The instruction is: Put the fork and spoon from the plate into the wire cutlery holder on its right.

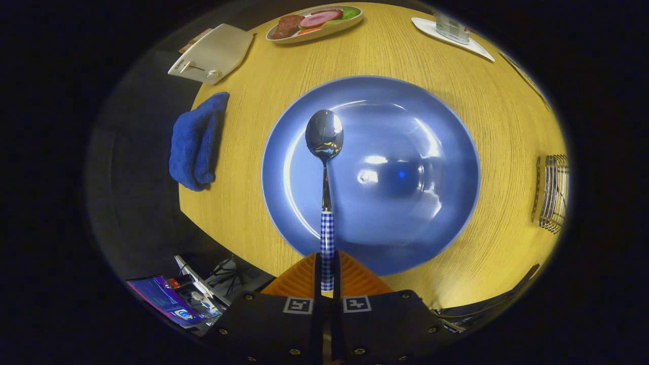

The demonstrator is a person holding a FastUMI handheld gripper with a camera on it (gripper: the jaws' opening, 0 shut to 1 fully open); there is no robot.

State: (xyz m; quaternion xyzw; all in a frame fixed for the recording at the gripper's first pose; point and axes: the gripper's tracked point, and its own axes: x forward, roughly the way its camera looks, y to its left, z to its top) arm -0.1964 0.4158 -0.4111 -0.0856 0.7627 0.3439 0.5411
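Staged dining set-up inside recording booth, not real home. Round wood-grain bench point(385, 56) laid as for meal: big blue plate point(431, 152), oval dish of mock meat and greens point(317, 23), white toaster point(213, 53), folded blue towel point(195, 142), wire cutlery holder point(553, 192). Dark surround beyond bench edge; lit screen point(170, 301) and loose cables point(223, 268) down beside it mark recording rig.

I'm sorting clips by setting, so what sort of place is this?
Most likely a mock dining spot: a wooden table set with a blue plate, a dish of food and a toaster. The gripper has its fingers shut on a spoon above the plate.
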